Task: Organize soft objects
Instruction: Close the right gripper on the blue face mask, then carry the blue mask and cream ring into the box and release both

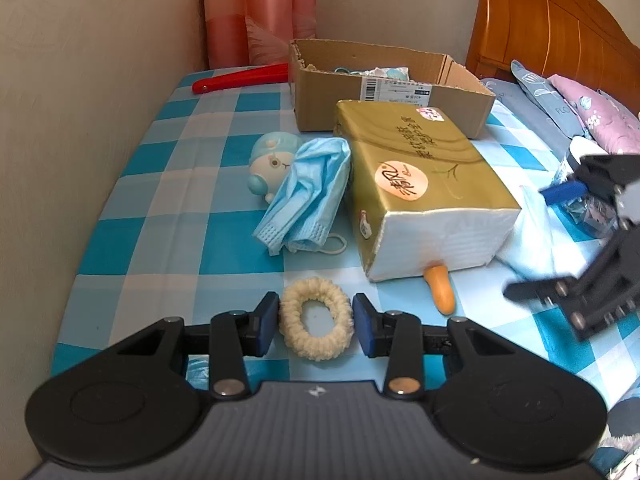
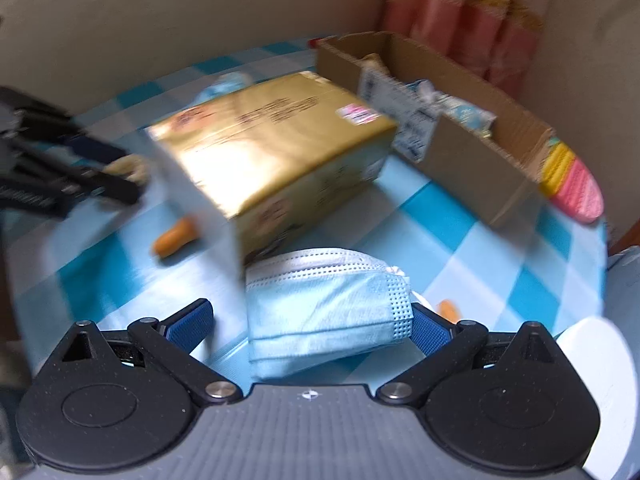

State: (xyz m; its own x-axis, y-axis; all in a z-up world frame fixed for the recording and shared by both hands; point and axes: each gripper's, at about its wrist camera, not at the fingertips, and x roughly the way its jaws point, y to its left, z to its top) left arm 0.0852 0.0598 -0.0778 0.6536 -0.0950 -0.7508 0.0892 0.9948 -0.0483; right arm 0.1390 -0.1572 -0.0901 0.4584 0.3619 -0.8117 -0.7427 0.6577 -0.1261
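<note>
A cream fluffy scrunchie point(image 1: 316, 319) lies on the blue checked bed sheet between the pads of my left gripper point(image 1: 316, 326), which is open around it. My right gripper point(image 2: 310, 326) is open, with a blue face mask point(image 2: 324, 308) lying between its fingers; it also shows at the right of the left wrist view point(image 1: 576, 248). A gold tissue pack point(image 1: 416, 184) lies mid-bed, with more blue masks point(image 1: 308, 196) and a small plush toy point(image 1: 268, 166) to its left. An open cardboard box point(image 1: 384, 80) with soft items inside stands behind.
An orange soft piece point(image 1: 440, 292) lies by the tissue pack. A red tool point(image 1: 240, 78) lies near the curtain. A wall runs along the left; the wooden headboard point(image 1: 552, 28) and pillows point(image 1: 580, 108) are on the right. A pink and yellow item point(image 2: 572, 184) sits beside the box.
</note>
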